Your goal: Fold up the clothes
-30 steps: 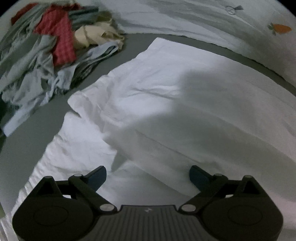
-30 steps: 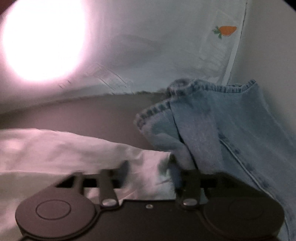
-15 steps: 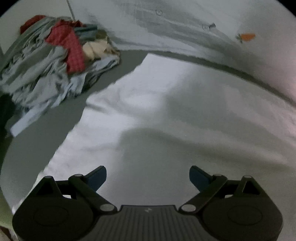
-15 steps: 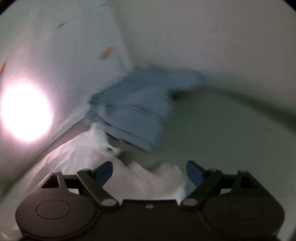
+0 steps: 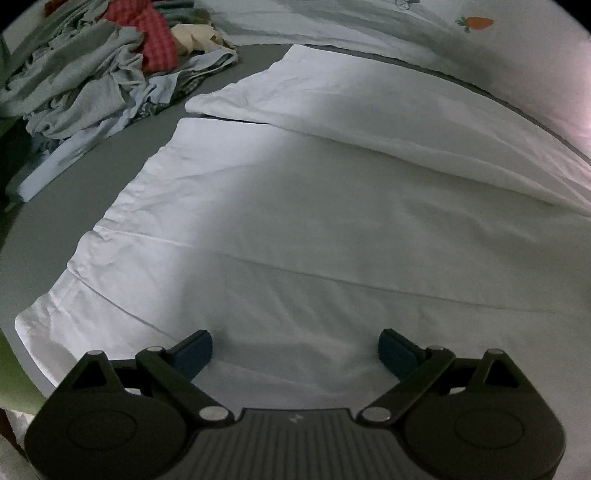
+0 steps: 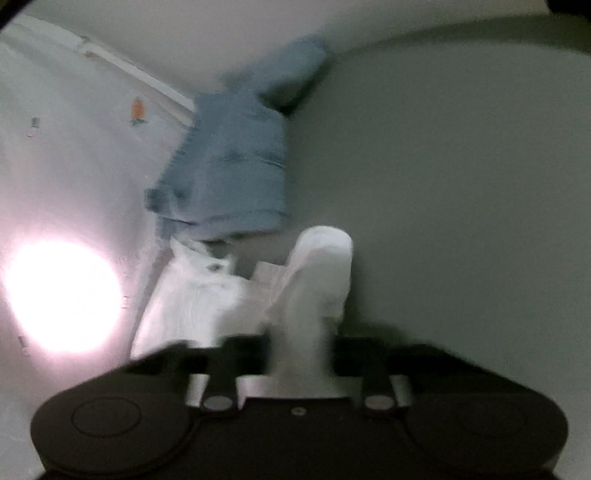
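where my left tongs (image 5: 295, 354) look down, their blue pads (image 5: 194, 352) stand spread wide with nothing between them, hanging over the white garment (image 5: 314, 206) that lies flat across the grey bed surface (image 5: 92, 155), folds and creases running across it. far left up top sits a heap of unfolded clothes (image 5: 99, 62), grey and pale blue with a red checked piece (image 5: 157, 40) in it. along the far edge runs a pale sheet (image 5: 369, 29) with a small orange carrot print (image 5: 478, 23); i can read no writing or brand anywhere, only a small pale mark on the tongs' body. through my right tongs (image 6: 299, 354) the picture is blurred; the jaws are closing, and a bunched fold of the white garment (image 6: 314, 288) rises between them, pinched as far as i can tell. beyond it lies a folded blue denim piece (image 6: 236, 166) against the corner, near the white cloth. to the left is the pale sheet (image 6: 74, 147) again with its carrot (image 6: 137, 110), and a bright glare spot (image 6: 61, 295) low on it.
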### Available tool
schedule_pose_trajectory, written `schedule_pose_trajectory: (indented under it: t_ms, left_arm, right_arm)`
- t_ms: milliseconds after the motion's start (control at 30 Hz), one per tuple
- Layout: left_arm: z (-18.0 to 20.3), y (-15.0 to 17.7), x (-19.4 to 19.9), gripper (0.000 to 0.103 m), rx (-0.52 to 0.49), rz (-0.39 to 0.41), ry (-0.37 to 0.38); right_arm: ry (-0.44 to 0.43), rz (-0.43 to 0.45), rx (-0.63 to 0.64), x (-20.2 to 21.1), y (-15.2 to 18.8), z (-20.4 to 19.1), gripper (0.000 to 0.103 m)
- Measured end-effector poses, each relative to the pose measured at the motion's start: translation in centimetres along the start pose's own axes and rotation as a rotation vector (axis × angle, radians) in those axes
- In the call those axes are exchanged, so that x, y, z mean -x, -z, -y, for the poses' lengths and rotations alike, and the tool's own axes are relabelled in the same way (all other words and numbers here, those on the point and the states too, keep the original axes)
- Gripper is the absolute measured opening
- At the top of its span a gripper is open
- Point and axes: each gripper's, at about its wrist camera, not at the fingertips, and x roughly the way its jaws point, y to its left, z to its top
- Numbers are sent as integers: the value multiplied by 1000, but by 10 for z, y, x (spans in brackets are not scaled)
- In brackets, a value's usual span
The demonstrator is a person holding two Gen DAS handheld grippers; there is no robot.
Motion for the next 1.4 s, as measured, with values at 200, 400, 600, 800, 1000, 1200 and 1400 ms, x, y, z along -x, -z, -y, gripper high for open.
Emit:
schedule_pose_trajectory:
  t_ms: [200, 400, 600, 800, 1000, 1200, 1400]
  left_arm:
    - [-7, 7, -1, 103, -8, 4, 32]
    - [-10, 16, 2, 103, -12, 49, 36]
    - [-13, 17, 3, 103, -20, 45, 53]
    - [-46, 27, 20, 100, 90, 64, 130]
    - [-105, 41, 45, 48, 216, 89, 115]
    - [-174, 52, 53, 34, 429, 78, 82]
    - [-206, 46, 45, 38, 500, 72, 61]
  right_arm:
    - [-76, 98, 151, 63, -8, 7, 12]
    - [187, -25, 342, 29, 13, 24, 33]
    - [97, 0, 194, 40, 26, 30, 63]
    - [60, 55, 158, 50, 49, 32, 79]
    - [34, 89, -11, 51, 46, 39, 84]
    - [43, 111, -63, 50, 55, 37, 80]
    - [14, 130, -254, 53, 64, 51, 65]
